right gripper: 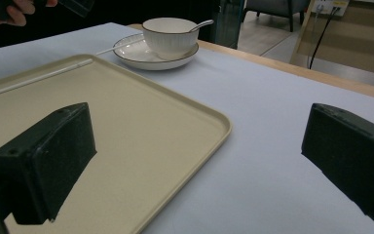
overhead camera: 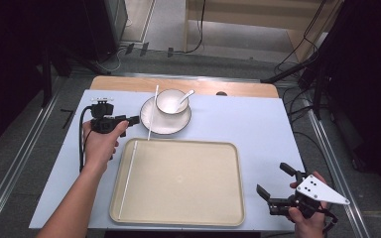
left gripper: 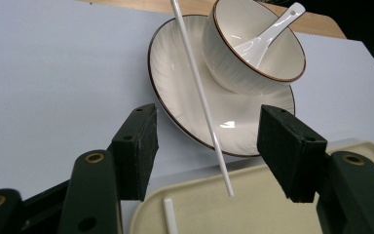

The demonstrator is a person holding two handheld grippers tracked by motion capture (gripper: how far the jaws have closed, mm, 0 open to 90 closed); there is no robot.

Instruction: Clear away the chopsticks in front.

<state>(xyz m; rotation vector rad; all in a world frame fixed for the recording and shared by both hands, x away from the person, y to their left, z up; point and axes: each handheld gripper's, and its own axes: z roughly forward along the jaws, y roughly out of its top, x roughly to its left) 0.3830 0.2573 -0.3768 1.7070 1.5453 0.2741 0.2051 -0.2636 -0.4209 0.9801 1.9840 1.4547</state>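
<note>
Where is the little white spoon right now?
In the high view, the spoon sits in the bowl on the plate, at the table's far side, just beyond the tray.

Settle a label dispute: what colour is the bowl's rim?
Dark brown line on the white bowl, clearest in the left gripper view.

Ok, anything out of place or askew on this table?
One chopstick lies propped across the plate beside the bowl, its tip overhanging the tray edge, while its mate lies flat inside the tray. The pair is split. Nothing looks spilled or damaged.
</note>
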